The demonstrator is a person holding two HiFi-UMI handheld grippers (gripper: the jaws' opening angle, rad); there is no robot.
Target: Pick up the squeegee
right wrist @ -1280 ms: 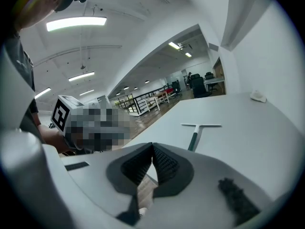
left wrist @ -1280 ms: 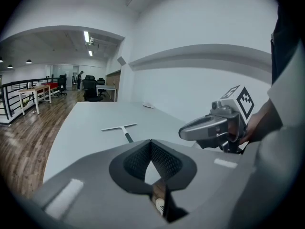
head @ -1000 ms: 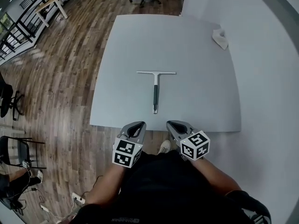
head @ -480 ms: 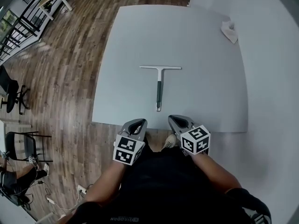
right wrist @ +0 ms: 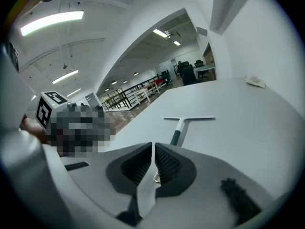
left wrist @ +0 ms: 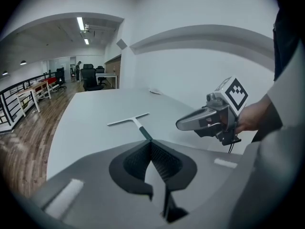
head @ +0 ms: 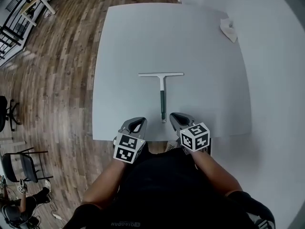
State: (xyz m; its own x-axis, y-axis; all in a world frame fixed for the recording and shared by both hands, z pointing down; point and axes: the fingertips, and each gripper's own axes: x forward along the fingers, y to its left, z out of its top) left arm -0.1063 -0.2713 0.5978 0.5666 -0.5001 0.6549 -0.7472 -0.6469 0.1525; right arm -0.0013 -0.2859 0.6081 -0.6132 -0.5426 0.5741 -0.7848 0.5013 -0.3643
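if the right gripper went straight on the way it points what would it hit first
Probably the near end of the squeegee handle, just ahead of the right gripper; depth is unclear, so it might touch the table first.

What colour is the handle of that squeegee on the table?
Dark green grip on the white T-shaped squeegee; clearest in the head view.

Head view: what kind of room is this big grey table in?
Probably an open office: black office chairs and desks stand beyond the table, on a wood-plank floor under long ceiling lights.
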